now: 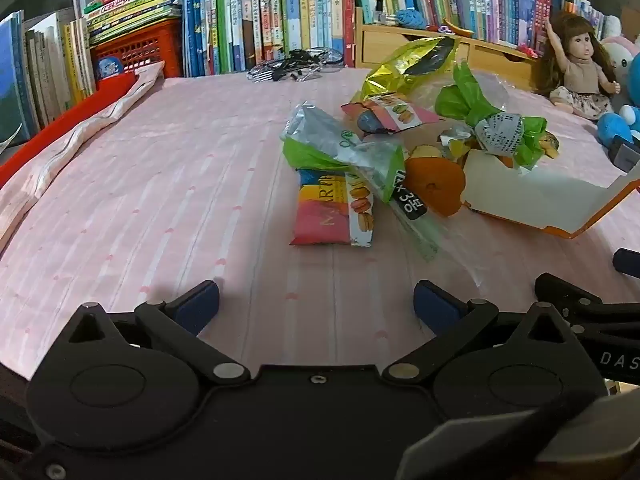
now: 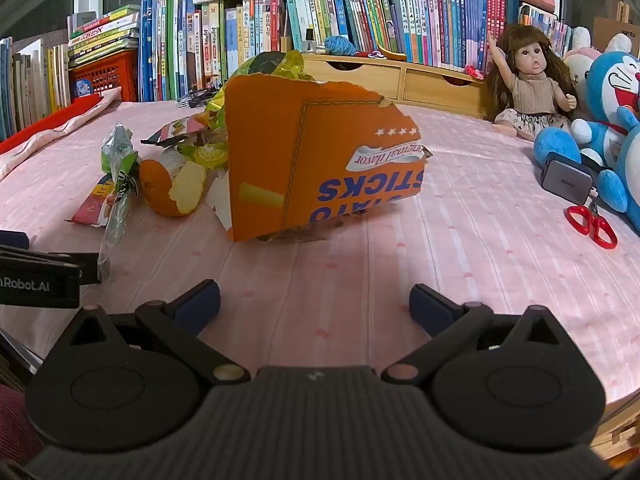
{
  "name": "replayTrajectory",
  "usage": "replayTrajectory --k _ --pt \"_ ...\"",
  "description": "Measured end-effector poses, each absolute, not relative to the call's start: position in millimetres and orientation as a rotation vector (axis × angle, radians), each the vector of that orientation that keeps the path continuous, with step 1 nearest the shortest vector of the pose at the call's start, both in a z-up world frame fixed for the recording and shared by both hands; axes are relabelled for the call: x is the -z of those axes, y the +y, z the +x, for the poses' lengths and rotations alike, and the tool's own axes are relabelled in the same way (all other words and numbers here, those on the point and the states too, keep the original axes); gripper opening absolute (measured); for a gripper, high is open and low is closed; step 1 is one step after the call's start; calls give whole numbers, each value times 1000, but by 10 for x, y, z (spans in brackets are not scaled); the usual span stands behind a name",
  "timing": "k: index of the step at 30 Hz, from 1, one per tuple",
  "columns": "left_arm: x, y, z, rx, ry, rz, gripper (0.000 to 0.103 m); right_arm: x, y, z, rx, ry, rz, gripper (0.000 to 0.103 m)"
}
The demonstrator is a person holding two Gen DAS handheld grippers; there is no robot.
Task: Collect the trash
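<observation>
A heap of trash lies on the pink bedsheet (image 1: 160,200). It holds a pink macaron wrapper (image 1: 334,214), a green and silver wrapper (image 1: 344,150), orange peel (image 1: 434,184), a yellow foil bag (image 1: 408,64), crumpled green paper (image 1: 472,100) and a torn orange potato-sticks box (image 2: 320,160). My left gripper (image 1: 316,306) stands open just short of the macaron wrapper, with nothing between its fingers. My right gripper (image 2: 314,304) is open too, a little in front of the orange box (image 1: 552,204), and it holds nothing.
Books (image 2: 360,12) line the back, with a red basket (image 1: 136,48) at the left. A doll (image 2: 528,84), blue plush toys (image 2: 608,112), a grey charger (image 2: 566,182) and red scissors (image 2: 592,224) sit at the right. A wooden drawer unit (image 2: 400,76) stands behind the heap.
</observation>
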State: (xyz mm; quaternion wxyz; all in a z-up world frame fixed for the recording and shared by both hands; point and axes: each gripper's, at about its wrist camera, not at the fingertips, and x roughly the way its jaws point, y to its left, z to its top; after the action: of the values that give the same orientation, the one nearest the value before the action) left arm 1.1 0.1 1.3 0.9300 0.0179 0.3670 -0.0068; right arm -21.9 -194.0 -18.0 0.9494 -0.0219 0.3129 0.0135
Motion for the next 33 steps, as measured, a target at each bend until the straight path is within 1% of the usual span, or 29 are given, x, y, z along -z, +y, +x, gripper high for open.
replayTrajectory --k 5,6,33 --pt "-36 63 23 12 762 19 103 181 -1938 -225 -28 635 -45 103" --pt "5 27 73 6 789 23 103 180 -1938 -225 -28 636 -45 103" --pt "-13 19 43 8 784 30 103 179 -1942 -213 -28 640 -45 103"
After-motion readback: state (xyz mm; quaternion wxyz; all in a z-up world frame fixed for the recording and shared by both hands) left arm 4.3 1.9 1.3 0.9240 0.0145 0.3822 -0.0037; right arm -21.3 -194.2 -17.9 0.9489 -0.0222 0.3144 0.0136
